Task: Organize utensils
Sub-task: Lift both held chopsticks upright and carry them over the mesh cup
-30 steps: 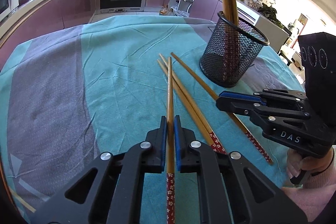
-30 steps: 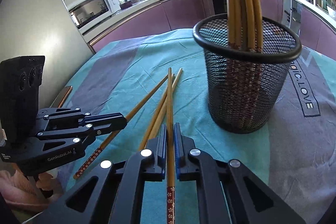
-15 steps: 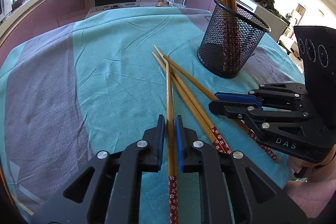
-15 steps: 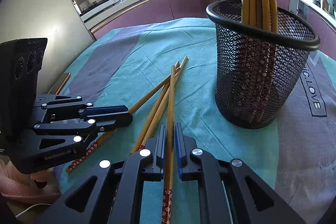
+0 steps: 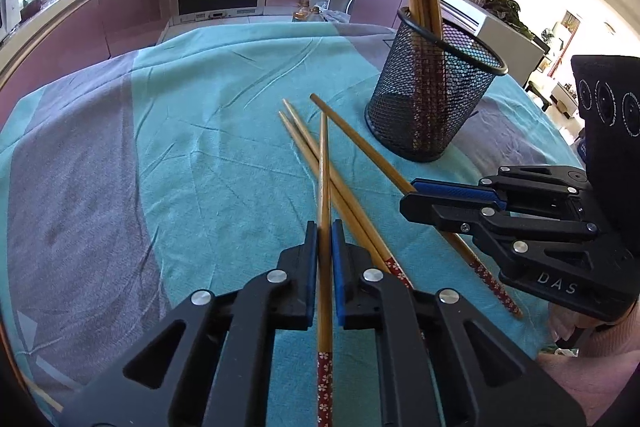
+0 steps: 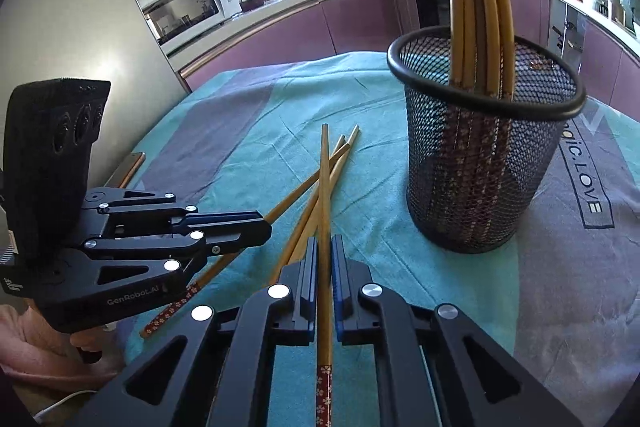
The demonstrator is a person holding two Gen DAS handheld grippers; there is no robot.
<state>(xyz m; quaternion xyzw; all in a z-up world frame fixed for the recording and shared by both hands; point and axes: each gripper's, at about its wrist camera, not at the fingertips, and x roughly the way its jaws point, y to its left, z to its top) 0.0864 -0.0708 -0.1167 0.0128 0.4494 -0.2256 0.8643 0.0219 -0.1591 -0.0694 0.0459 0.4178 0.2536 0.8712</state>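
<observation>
My left gripper [image 5: 324, 225] is shut on a bamboo chopstick [image 5: 323, 167] whose red patterned end points back at the camera. My right gripper [image 6: 324, 239] is shut on another chopstick [image 6: 325, 179] in the same way. Each gripper shows side-on in the other's view: the right gripper [image 5: 408, 197] and the left gripper [image 6: 266, 227]. Two loose chopsticks [image 5: 316, 155] lie crossed under the held ones on the cloth. A black mesh holder [image 5: 432, 107] [image 6: 480, 167] stands upright just beyond, with several chopsticks in it.
A teal and grey tablecloth [image 5: 180, 147] covers the table. A phone [image 6: 128, 169] lies at its left edge. Pink-sleeved hands [image 5: 592, 367] [image 6: 36, 343] hold the grippers. Kitchen cabinets, an oven and a microwave stand beyond the table.
Both grippers keep their grip on their chopsticks. The holder and loose chopsticks shift only slightly in the views.
</observation>
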